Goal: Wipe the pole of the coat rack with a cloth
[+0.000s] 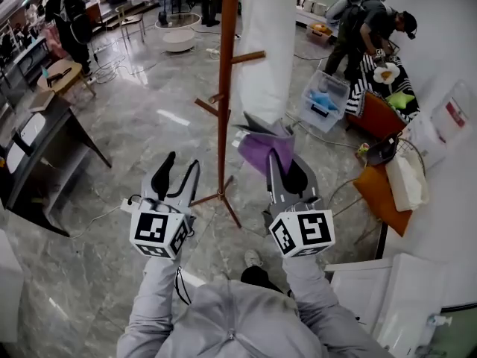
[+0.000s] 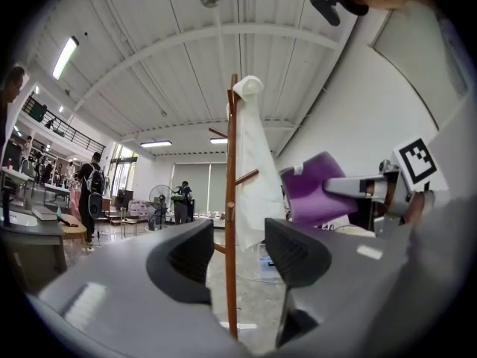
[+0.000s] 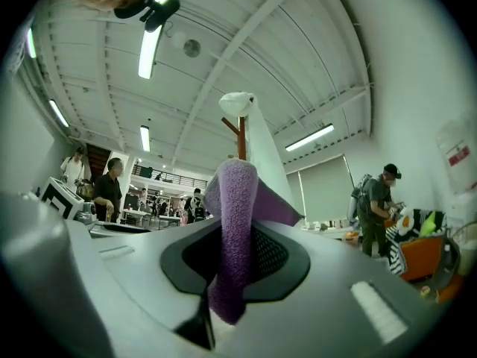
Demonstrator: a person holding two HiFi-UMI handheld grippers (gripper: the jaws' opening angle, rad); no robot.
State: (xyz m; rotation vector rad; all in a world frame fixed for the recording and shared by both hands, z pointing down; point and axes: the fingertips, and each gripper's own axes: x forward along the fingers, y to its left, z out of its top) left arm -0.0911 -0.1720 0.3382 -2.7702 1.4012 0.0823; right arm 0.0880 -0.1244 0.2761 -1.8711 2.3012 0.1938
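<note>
So, starting closest in: the person is holding both grippers out in front, with the marker cubes facing up at the head camera. The right gripper (image 1: pixel 279 159) is pinching a purple cloth (image 1: pixel 258 151). In its own view the fingers (image 3: pixel 277 258) are squeezing together on a thick fold of it, and the rest is sticking up and flopping out past the tips. The left gripper (image 1: pixel 181 164) is carrying nothing. Its fingers (image 2: pixel 182 263) are standing spread apart with only air between them.

Just beyond the fingertips, the pole (image 1: pixel 225 88) of the coat rack is standing upright, sitting between the two grippers in the head view. In the left gripper view it's lining up right in the gap between the spread fingers, but further out and not touching them. The cloth is hanging close to the pole on the right gripper's side, and it's looking like there's a small gap between them.

Past the cloth, a white garment (image 1: pixel 267 43) is hanging down from the top of the rack, on the far side of the pole from the left fingers.

Further out, grey marble floor (image 1: pixel 134 125) is running everywhere. A dark desk (image 1: pixel 41 151) is sitting off beyond the left gripper's outer side, a clear bin (image 1: pixel 325 99) is sitting beyond the right fingers, and way back someone (image 1: pixel 364 28) is bending over.
</note>
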